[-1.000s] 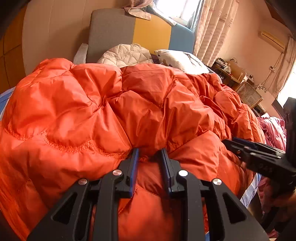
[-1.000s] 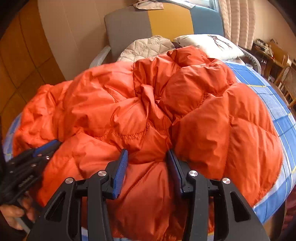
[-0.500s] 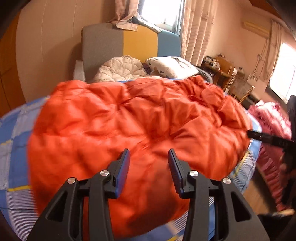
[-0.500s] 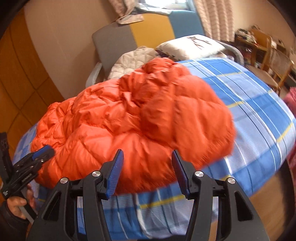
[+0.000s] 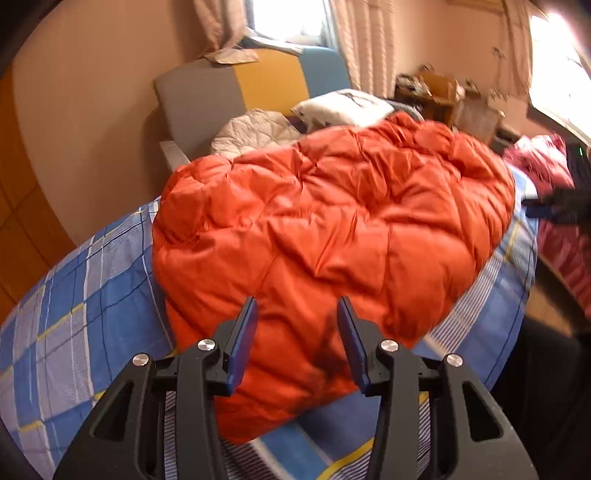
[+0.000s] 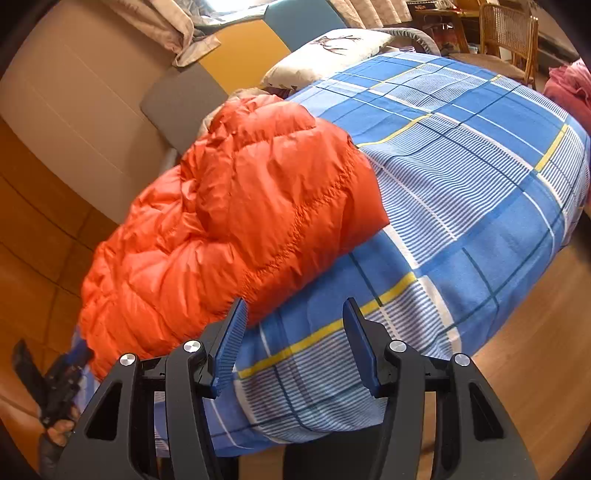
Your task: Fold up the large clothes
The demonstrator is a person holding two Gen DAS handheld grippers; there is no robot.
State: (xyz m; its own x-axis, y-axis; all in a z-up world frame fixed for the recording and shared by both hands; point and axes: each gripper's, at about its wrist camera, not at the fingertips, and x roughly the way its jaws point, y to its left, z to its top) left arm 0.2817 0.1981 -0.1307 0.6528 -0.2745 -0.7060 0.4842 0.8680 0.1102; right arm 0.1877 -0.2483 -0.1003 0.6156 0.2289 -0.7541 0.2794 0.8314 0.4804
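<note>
A blue plaid bedsheet (image 6: 461, 177) covers the bed. A white printed pillow (image 6: 328, 51) and beige quilted cushion (image 5: 255, 129) lie by the grey-yellow-blue headboard (image 5: 236, 88). A wicker chair (image 6: 509, 26) stands beyond.

— what sort of place is this?
— a bedroom in a home: a bed (image 6: 480, 192) under a blue plaid sheet fills the middle, with a padded headboard (image 5: 236, 88) in grey, yellow and blue at 12 o'clock
— anything else homely?
— a white pillow (image 5: 343, 105) and a beige quilted cover (image 5: 255, 131) by the headboard, curtains (image 5: 362, 40) on a bright window at 1 o'clock, a rattan chair (image 6: 509, 33) at 2 o'clock, wooden floor (image 6: 535, 347) at 4 o'clock, a heap of pink clothing (image 5: 543, 166) at 3 o'clock
</note>
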